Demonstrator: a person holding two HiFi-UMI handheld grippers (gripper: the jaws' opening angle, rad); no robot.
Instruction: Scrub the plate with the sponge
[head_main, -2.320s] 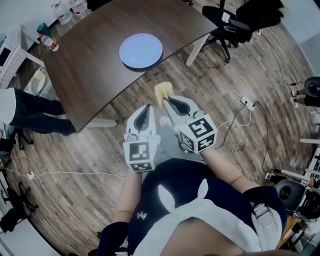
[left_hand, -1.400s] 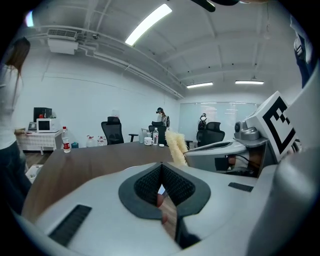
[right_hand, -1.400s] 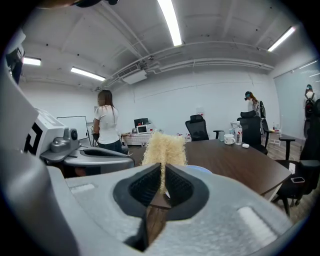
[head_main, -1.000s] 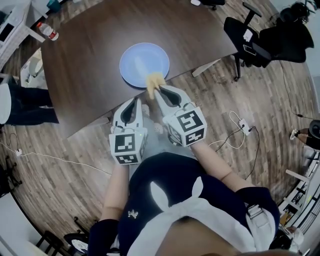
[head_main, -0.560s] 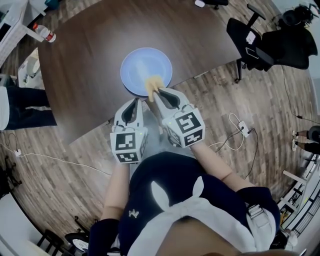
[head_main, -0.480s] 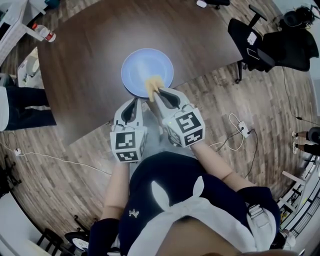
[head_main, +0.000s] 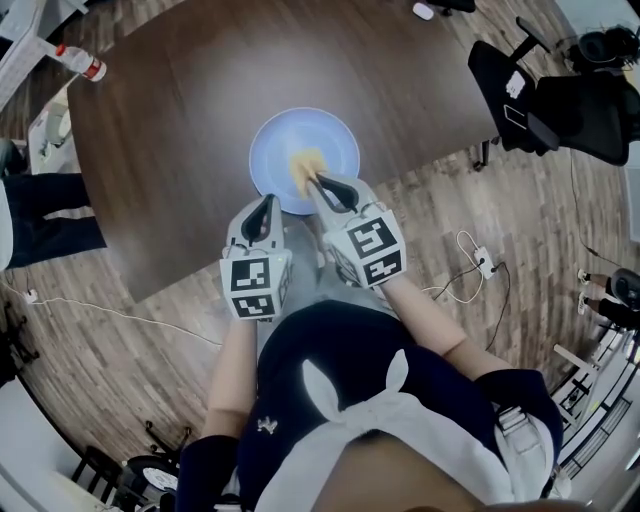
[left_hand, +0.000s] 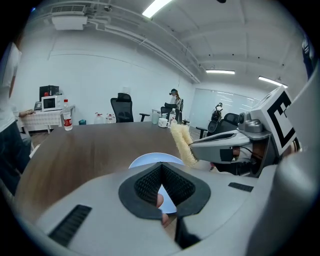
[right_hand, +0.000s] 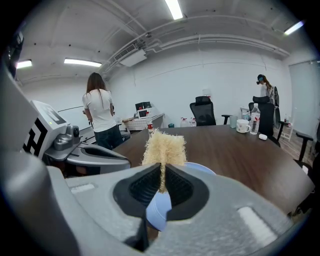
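Two claws point toward 12 o'clock over the near edge of the dark counter (head_main: 180, 120), and the right one matters here. The right claw (head_main: 316, 181) pinches the yellow sponge (head_main: 304, 163) by its lower end, the pads pressed tight on it, so the sponge's long axis runs straight out from the tips toward 12 o'clock. In the head view the sponge lies over the near half of the pale blue plate (head_main: 335, 140), roughly at 6 o'clock of the plate's centre. In the right gripper view it stands above the blue surface; whether it touches yet, I cannot tell. My judgement is that the coming stroke needs a drop onto the plate and then a push toward 12 o'clock.

The left claw (head_main: 267, 203) is pressed together with nothing in it, just beside the plate's rim at about 7 o'clock. It sits near enough to steady the plate, which would otherwise likely slide on the smooth counter.

Nothing stands in the way of a stroke. A bottle (head_main: 80, 66) sits at the far corner at 10 o'clock and a mug (right_hand: 243, 125) at the far end, both well apart. A black chair (head_main: 540, 90) is off the counter at 2 o'clock, and a person (right_hand: 100, 115) stands beyond the far-left side.
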